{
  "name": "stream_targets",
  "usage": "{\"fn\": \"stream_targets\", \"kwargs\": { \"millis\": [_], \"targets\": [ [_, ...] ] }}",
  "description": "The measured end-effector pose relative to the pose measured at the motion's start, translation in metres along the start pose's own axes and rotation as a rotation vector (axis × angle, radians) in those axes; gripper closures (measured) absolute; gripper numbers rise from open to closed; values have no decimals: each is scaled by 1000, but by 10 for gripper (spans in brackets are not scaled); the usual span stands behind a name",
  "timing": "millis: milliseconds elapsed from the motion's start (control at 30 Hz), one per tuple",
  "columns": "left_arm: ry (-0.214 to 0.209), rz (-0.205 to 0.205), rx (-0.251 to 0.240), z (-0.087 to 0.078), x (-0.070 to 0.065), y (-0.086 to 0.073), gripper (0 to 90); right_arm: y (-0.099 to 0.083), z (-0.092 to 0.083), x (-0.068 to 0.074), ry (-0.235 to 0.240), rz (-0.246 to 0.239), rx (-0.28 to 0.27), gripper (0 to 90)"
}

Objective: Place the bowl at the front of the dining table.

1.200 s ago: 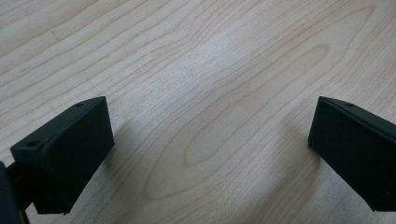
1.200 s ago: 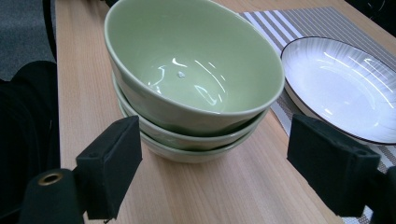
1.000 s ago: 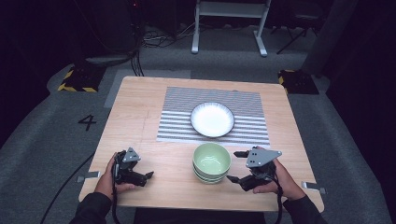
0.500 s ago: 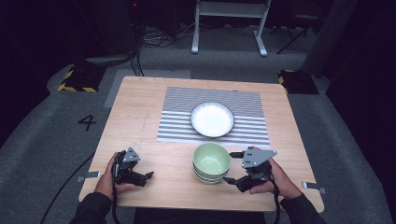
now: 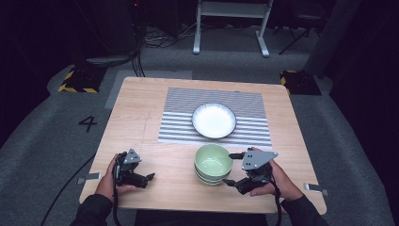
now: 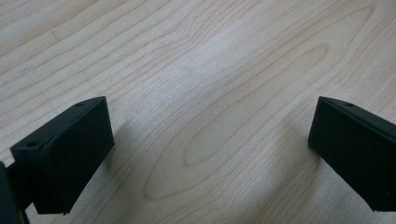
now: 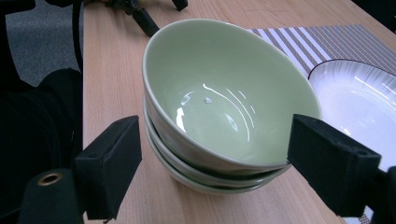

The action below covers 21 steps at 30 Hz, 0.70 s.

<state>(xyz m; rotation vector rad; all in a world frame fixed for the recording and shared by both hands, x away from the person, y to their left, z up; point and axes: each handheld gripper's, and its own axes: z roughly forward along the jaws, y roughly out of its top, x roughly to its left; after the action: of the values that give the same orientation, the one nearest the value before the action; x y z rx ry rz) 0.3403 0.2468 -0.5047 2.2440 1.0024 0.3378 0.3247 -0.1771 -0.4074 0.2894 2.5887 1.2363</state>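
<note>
A stack of pale green bowls [image 5: 213, 163] [image 7: 224, 107] stands on the wooden table near its front edge. My right gripper [image 5: 229, 168] [image 7: 215, 140] is open at the stack's right side, one jaw on each side of the bowls' near rim, and I cannot tell whether they touch. Open as well, my left gripper [image 5: 149, 177] [image 6: 210, 135] rests at the front left over bare wood with nothing between its jaws. A white plate [image 5: 214, 120] [image 7: 355, 102] lies on the striped placemat [image 5: 179, 113] [image 7: 299, 42] behind the bowls.
The wooden table [image 5: 141, 117] has bare wood between the two grippers and along its left side. A dark sleeve [image 7: 37, 116] and the left gripper [image 7: 140, 14] show beyond the bowls in the right gripper view. Grey floor with cables and a metal stand surrounds the table.
My right gripper has moved a little to the left, closing in on the green bowls. The left gripper has stayed where it was.
</note>
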Motion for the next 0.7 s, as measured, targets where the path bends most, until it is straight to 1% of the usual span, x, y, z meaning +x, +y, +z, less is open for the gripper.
{"fn": "stream_targets", "kwargs": {
  "millis": [67,100,133,167,200,300,333,400,467,700],
  "targets": [
    [0,0,0,0,0,0,1,2,3,2,15,-9,3,177],
    [0,0,0,0,0,0,1,2,3,2,15,-9,3,177],
    [0,0,0,0,0,0,1,3,6,2,28,-13,5,179],
    [0,0,0,0,0,0,1,3,6,2,28,-13,5,179],
    [0,0,0,0,0,0,1,4,9,3,40,-14,12,180],
    [0,0,0,0,0,0,1,5,12,3,50,-14,14,181],
    [-1,0,0,0,0,0,1,6,16,3,69,-12,18,183],
    [-1,0,0,0,0,0,1,6,17,3,71,-11,19,183],
    [0,0,0,0,0,0,0,8,21,4,95,-15,28,187],
    [0,0,0,0,0,0,1,10,28,4,117,-12,46,210]
  ]
}}
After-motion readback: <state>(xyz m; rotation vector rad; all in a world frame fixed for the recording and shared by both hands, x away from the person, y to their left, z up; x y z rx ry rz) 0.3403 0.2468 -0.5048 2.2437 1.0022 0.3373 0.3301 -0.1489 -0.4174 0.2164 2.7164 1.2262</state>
